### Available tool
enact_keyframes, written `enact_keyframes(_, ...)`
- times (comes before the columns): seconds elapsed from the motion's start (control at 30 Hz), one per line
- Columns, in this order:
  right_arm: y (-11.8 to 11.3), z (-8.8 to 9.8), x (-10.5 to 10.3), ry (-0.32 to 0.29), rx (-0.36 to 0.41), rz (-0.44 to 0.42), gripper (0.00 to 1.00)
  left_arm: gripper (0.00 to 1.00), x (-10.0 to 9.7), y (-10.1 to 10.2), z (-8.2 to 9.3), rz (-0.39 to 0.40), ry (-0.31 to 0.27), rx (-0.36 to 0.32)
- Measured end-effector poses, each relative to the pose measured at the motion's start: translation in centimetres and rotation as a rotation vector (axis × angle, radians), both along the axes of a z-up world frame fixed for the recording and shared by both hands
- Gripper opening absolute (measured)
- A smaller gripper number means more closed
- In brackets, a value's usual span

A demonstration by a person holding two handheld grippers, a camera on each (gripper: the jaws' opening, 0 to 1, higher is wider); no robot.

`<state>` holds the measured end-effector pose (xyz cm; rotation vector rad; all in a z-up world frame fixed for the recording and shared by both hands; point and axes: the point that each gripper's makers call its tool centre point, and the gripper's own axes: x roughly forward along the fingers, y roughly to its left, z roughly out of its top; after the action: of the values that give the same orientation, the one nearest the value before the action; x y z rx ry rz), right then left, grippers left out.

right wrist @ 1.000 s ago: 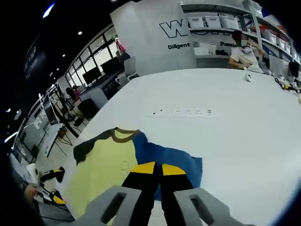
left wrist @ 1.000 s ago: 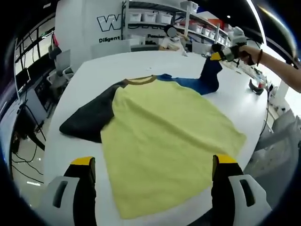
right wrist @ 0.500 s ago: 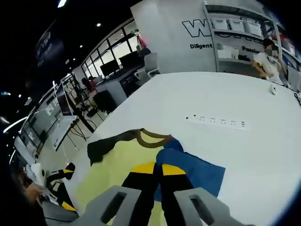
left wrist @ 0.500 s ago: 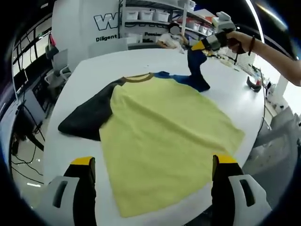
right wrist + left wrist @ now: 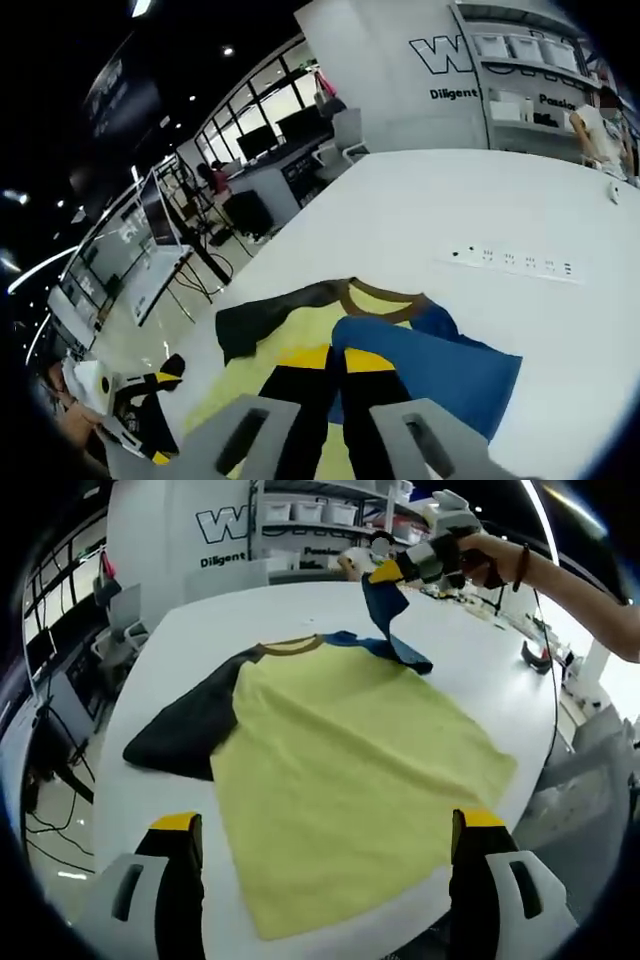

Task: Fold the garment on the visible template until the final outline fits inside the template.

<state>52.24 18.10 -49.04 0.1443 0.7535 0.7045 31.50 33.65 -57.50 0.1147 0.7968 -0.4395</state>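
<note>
Garment: yellow cotton T-shirt with one black sleeve, one blue sleeve and a brown collar (image 5: 340, 770), lying flat, front up, across the white round worktop (image 5: 190, 640).
Blue sleeve (image 5: 440, 365): lifted off the worktop, hanging from the right tongs (image 5: 385, 572).
Right tongs: closed on the blue sleeve, held by a hand (image 5: 480, 560).
Left tongs (image 5: 325, 825): jaws apart, holding nothing, just above the near hem.
Surroundings: white power strip (image 5: 515, 262) beyond the collar; small dark object (image 5: 535, 660) near the worktop edge.
</note>
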Motion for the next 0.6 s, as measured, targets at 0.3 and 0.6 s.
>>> enact_keyframes(0.3, 3.7, -0.3, -0.7, 0.010, 0.026, 0.033, 0.00, 0.99, -0.1, 0.1, 0.7, 0.006, -0.007, -0.011)
enact_keyframes(0.6, 6.9, -1.1, -0.8, 0.033, 0.077, 0.034, 0.00, 0.99, -0.2, 0.0, 0.8, 0.001, 0.000, -0.022)
